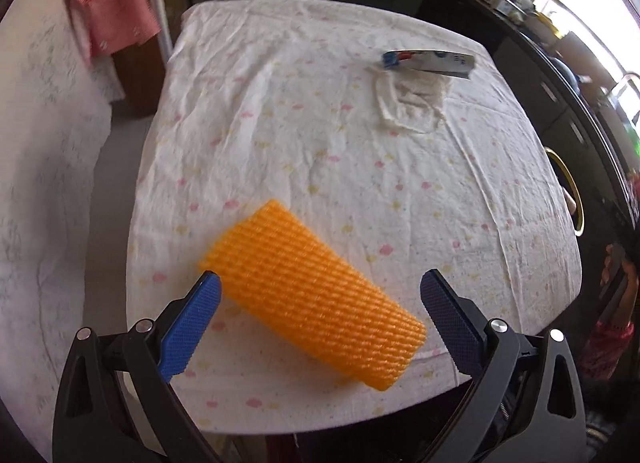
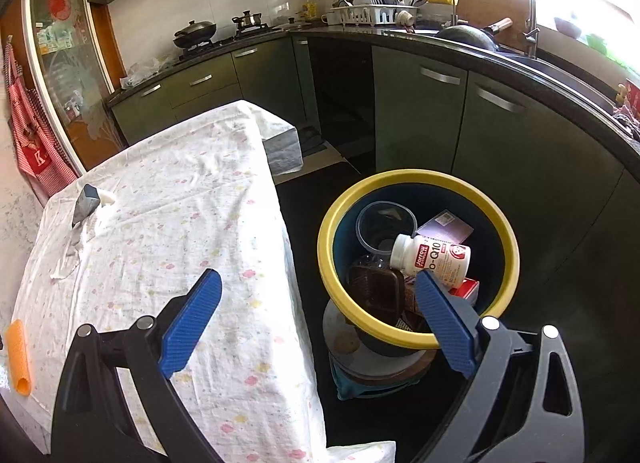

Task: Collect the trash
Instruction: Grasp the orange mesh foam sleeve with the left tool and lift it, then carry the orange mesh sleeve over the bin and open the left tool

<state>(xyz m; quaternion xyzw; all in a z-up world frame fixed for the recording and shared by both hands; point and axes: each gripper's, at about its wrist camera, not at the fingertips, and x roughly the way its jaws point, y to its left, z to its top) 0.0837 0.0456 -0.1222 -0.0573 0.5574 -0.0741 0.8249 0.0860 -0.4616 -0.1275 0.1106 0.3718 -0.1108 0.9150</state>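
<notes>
Foam sleeve (image 1: 312, 295) — orange, ribbed netting, a soft tube — lies on the table (image 1: 320, 143) near its front edge, long axis slanting across the gap of the left gripper (image 1: 320, 303), whose fingers stand apart, not touching it. Right gripper (image 2: 320, 315), also wide and empty, hangs beside the table over the yellow-rimmed bin (image 2: 416, 183) — plainly the farther one.

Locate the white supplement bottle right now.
In the right wrist view, the white supplement bottle lies on its side inside the yellow-rimmed bin, atop other trash, beside a clear cup.
</notes>
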